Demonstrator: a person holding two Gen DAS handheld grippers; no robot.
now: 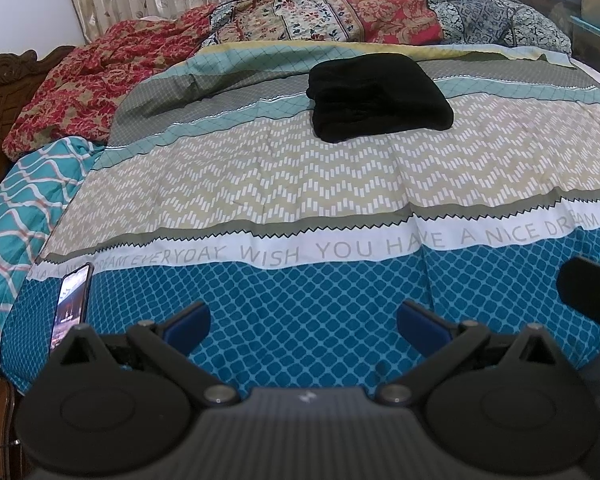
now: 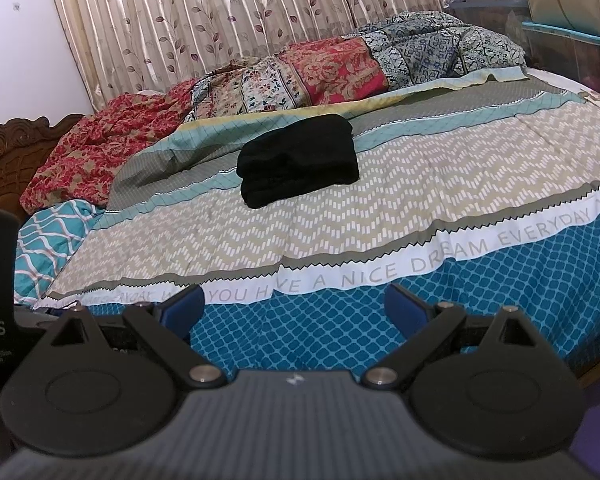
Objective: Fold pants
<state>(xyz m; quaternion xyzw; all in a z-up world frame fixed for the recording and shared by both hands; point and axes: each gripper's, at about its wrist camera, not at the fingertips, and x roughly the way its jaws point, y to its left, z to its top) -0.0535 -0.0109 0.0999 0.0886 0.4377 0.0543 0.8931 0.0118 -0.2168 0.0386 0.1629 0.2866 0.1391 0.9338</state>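
Observation:
Black pants [image 1: 376, 96] lie folded into a compact rectangle on the patterned bedspread [image 1: 284, 184], far from both grippers. They also show in the right wrist view [image 2: 298, 158], near the middle of the bed. My left gripper [image 1: 304, 320] is open and empty, held above the blue near edge of the bedspread. My right gripper [image 2: 294, 306] is open and empty, also over the near edge of the bedspread [image 2: 380, 216]. Part of the right gripper's body [image 1: 592, 292] shows at the right edge of the left wrist view.
A phone [image 1: 72, 304] lies on the bed's near left corner. Crumpled quilts [image 1: 340, 12] are piled along the far side by the curtain. A teal pillow [image 1: 16, 216] and carved wooden headboard [image 1: 8, 80] are at left. Storage boxes [image 2: 564, 32] stand at far right.

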